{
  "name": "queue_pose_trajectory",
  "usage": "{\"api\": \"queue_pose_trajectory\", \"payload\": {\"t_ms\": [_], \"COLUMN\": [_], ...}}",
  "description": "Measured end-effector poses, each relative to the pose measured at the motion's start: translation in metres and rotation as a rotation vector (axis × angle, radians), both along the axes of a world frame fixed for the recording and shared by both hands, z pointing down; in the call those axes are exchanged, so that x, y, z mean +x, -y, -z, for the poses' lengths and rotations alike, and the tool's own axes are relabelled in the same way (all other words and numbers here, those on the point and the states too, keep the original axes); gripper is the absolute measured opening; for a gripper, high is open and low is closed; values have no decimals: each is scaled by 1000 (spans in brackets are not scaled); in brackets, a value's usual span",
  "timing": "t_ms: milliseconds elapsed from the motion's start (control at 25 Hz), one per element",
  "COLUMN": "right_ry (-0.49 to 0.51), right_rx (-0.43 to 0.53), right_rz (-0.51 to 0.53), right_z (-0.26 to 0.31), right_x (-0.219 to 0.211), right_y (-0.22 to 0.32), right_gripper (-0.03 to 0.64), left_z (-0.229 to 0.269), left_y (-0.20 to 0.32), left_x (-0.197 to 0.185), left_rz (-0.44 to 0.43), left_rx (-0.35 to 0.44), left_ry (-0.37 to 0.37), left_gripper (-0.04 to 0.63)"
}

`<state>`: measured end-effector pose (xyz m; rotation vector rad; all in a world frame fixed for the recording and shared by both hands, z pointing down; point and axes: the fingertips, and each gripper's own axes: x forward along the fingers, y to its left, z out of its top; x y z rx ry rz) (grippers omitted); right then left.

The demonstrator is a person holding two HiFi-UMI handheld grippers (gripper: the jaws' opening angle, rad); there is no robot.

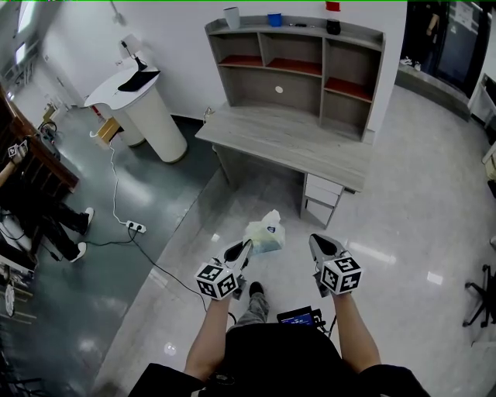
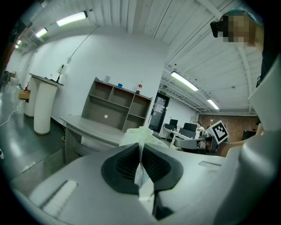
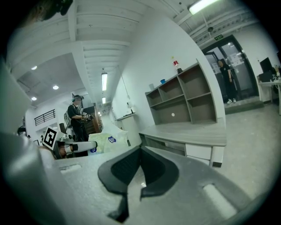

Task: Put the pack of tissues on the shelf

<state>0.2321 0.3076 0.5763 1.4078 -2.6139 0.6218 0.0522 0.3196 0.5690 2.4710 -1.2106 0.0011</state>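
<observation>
Tissues first: the pack of tissues (image 1: 266, 233) is hanging in the air off the left tool (image 1: 245, 248), well apart from the shelf (image 1: 294, 71) it is meant for; the left tool's jaws are pinching shut on a fold of the pack's thin wrapper, so the soft bulk is sagging out beyond the tips rather than being crushed, which looks like a sensible grip for something so light and squashy; the right tool (image 1: 318, 245) is hovering just beside it with its jaws closed on nothing, seemingly kept free to steady the pack later; both tools are pointing toward the grey desk (image 1: 283, 139), whose top is lying bare below the shelf's open compartments; a white cup (image 1: 232, 17), a blue cup (image 1: 274, 19) and a dark container (image 1: 334, 26) are sitting on the shelf's top board, so an empty compartment is looking like the easier target; the glossy pale floor (image 1: 418, 194) is reflecting the ceiling lights, and a white cable (image 1: 116, 194) is trailing across its darker part near a rounded white counter (image 1: 151, 116).
</observation>
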Motion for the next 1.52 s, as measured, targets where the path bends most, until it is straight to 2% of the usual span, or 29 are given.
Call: {"api": "queue_pose_trajectory", "payload": {"t_ms": [400,760,1520], "right_ry": [-32,-66,-101], "right_rx": [14,3,-2], "right_rz": [-47,-71,-94], "right_z": [9,11,14], "right_x": [-4,-28,-126], "right_y": [43,93,191], "right_gripper": [2,2,2], "left_z": [1,-2,-1], "left_y": [58,117,221], "left_x": [-6,-22,-110], "left_rz": [-32,-78,-109], "left_rx": [17,10,17], "left_ry": [-27,-39,-61], "left_gripper": [8,8,8]}}
